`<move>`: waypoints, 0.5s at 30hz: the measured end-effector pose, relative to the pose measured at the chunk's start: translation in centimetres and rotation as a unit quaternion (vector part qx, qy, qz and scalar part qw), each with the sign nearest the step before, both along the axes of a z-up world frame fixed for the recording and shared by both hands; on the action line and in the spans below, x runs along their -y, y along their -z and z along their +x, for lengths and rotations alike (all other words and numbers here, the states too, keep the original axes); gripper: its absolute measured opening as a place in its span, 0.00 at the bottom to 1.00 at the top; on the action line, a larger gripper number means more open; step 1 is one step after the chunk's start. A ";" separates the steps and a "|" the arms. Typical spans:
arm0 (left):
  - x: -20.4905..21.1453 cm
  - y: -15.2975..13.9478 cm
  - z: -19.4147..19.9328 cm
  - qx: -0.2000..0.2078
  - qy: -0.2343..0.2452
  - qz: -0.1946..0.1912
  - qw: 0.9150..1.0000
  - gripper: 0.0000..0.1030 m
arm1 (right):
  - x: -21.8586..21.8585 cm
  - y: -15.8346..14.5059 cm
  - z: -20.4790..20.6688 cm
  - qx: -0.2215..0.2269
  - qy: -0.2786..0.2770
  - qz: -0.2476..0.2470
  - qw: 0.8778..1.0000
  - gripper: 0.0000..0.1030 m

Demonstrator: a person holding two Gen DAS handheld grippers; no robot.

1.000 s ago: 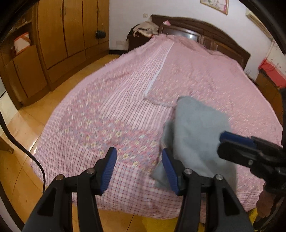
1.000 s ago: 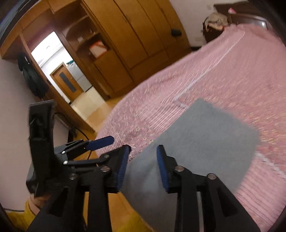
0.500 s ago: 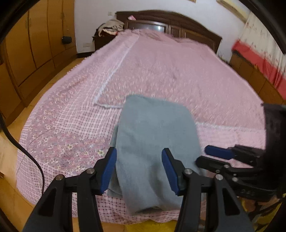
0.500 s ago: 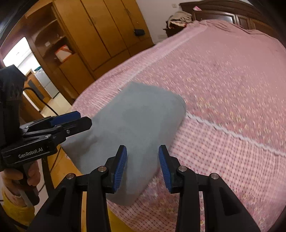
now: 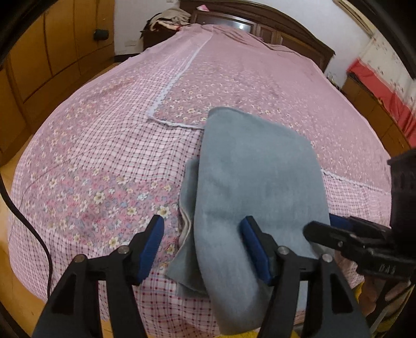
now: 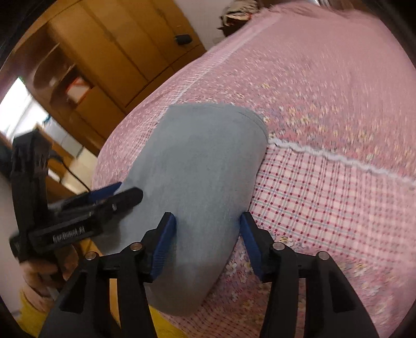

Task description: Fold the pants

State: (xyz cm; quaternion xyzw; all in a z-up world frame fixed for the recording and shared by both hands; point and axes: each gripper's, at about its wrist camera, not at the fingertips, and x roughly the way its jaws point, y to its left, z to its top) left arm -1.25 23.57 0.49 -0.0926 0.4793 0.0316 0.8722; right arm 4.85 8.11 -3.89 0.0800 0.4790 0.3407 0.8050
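The grey-blue pants (image 5: 254, 176) lie folded into a thick pad near the foot edge of the bed, with a lower layer sticking out on the left side. My left gripper (image 5: 204, 247) hovers over their near left part, its jaws opening; one pad is over the fabric, the other over the bedspread. In the right wrist view the pants (image 6: 202, 166) fill the middle. My right gripper (image 6: 206, 244) straddles their near end, jaws opening, pads not pressing the cloth. Each gripper also shows in the other's view: the right gripper (image 5: 322, 225) and the left gripper (image 6: 117, 193).
A pink flowered and checked bedspread (image 5: 104, 161) covers the wide bed, with a dark wooden headboard (image 5: 273, 23) at the far end. Wooden wardrobes (image 6: 124, 52) line the left wall. A black cable (image 5: 23, 221) hangs by the bed's left edge. A hand (image 6: 39, 270) holds the left gripper.
Both grippers have come down closer to the pants and their jaws have widened. The right wrist view has rolled, so the bed now tilts.
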 end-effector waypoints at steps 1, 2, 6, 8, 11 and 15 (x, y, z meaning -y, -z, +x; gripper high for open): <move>0.0 0.0 0.0 -0.001 0.003 0.004 1.000 0.64 | 0.1 0.3 0.2 -0.008 0.002 0.006 1.000 0.54; 0.1 0.1 0.2 -0.002 0.006 0.007 1.000 0.64 | 0.2 0.5 0.3 -0.015 0.002 0.009 1.000 0.54; 0.0 0.3 0.5 -0.003 0.009 0.007 1.000 0.65 | 0.2 0.8 0.6 -0.019 0.001 0.013 1.000 0.54; -0.1 0.3 0.6 -0.002 0.008 0.007 1.000 0.65 | 0.2 0.9 0.7 -0.021 0.001 0.014 1.000 0.54; -0.2 0.3 0.4 -0.001 0.007 0.005 1.000 0.65 | 0.3 0.8 0.5 -0.025 0.005 0.016 1.000 0.54; -0.1 -0.8 -1.1 0.004 0.004 -0.002 1.000 0.64 | 0.9 0.2 0.0 -0.026 0.007 0.022 0.999 0.54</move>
